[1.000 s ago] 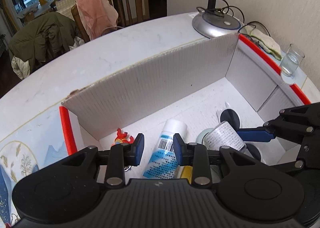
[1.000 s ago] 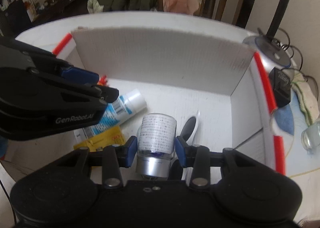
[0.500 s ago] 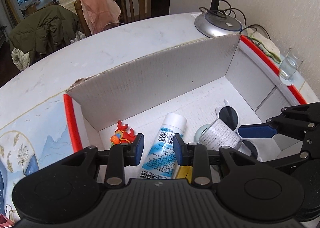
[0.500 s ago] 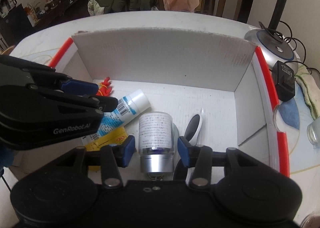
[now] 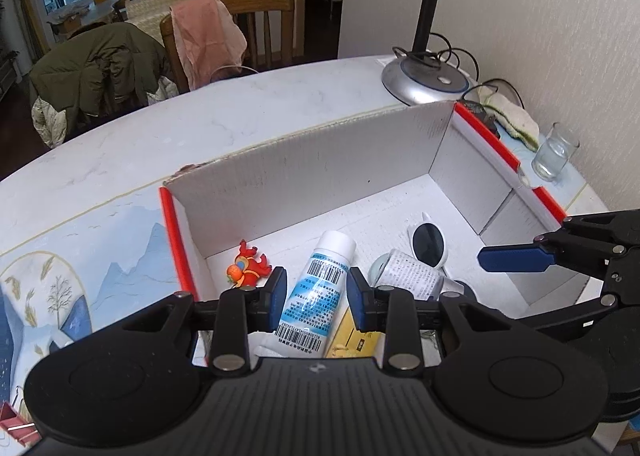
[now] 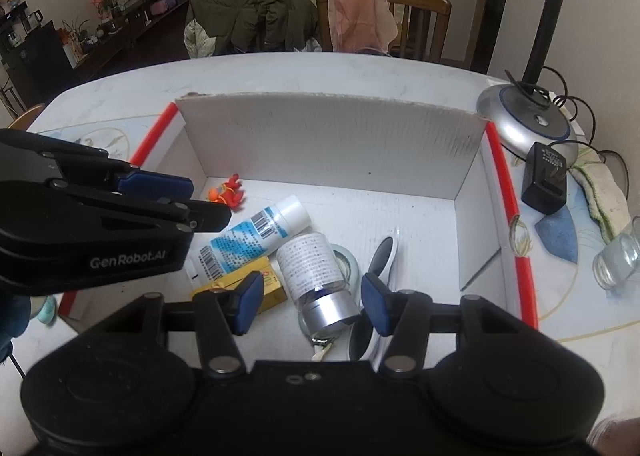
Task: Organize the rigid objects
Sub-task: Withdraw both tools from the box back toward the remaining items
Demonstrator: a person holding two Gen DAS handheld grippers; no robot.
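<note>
A white cardboard box (image 5: 304, 176) (image 6: 328, 144) with red edges holds a white-and-blue tube (image 5: 316, 296) (image 6: 256, 236), a silver-capped jar with a white label (image 6: 316, 276) (image 5: 408, 276), white sunglasses (image 5: 430, 246) (image 6: 384, 256), a yellow packet (image 6: 248, 288), a tape roll (image 6: 346, 260) and a red toy (image 5: 248, 268) (image 6: 228, 192). My left gripper (image 5: 317, 296) is open and empty above the tube. My right gripper (image 6: 312, 302) is open and empty above the jar, which lies in the box.
A lamp base (image 6: 528, 120) with cables, a black adapter (image 6: 546, 180), a cloth (image 6: 600, 192) and a glass of water (image 5: 556, 154) (image 6: 618, 260) sit right of the box. Chairs with clothes (image 5: 208, 36) stand behind the table.
Both grippers have risen and pulled back from the box. My right gripper has opened wider and let go of the jar, which now lies tilted in the box.
</note>
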